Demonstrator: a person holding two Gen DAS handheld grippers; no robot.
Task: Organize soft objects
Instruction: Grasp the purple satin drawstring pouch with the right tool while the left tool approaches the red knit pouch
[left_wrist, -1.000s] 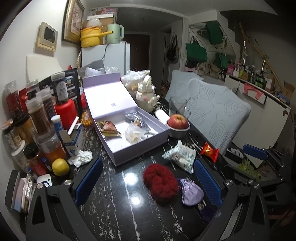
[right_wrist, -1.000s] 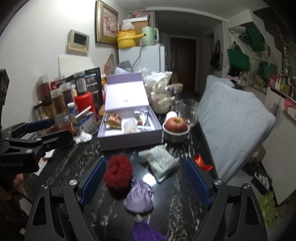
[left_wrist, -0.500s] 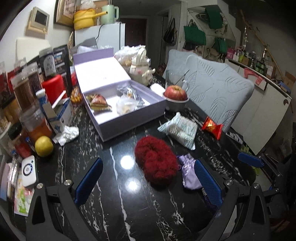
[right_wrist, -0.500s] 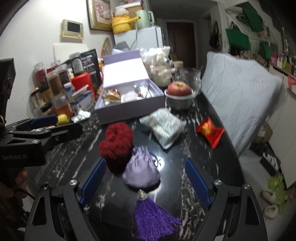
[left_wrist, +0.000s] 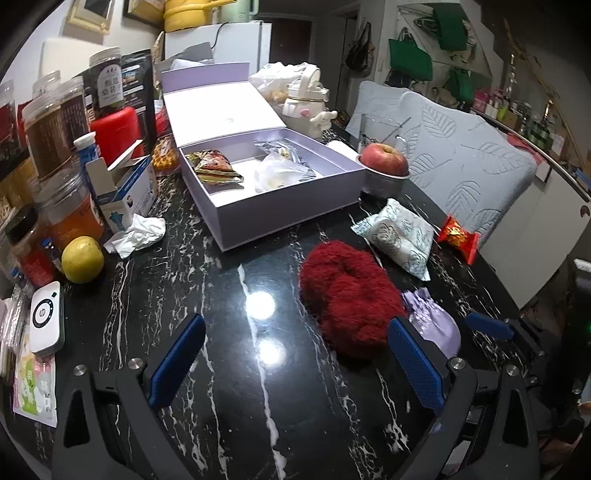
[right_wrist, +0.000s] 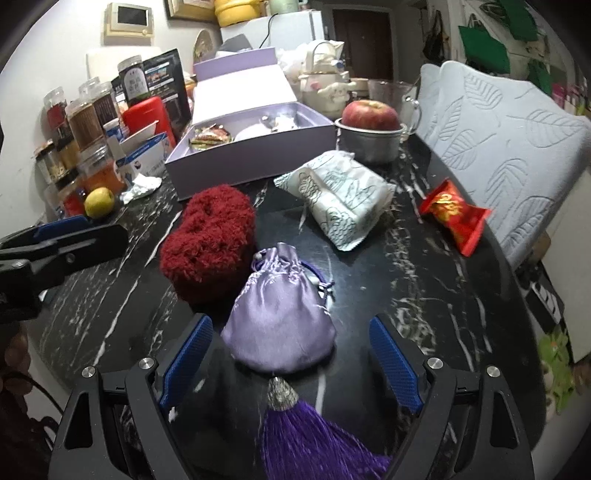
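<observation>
My right hand-held gripper (right_wrist: 286, 363) stood wide and empty, the lilac satin pouch (right_wrist: 279, 325) lying between its jaws on the near worktop (right_wrist: 424, 295), touching the red fuzzy bundle (right_wrist: 208, 240). Light, soft, slippery, I judged; best pinched across its full belly, clear of the tassel (right_wrist: 314, 443).

Glossy black marble table (left_wrist: 229, 369); fuzzy red yarn bundle (right_wrist: 210, 240); satin lilac pouch (right_wrist: 280, 317)

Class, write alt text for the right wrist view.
The open right gripper hovers over a lilac satin pouch with a purple tassel on a black marble table. A red fuzzy bundle lies beside it.
</observation>
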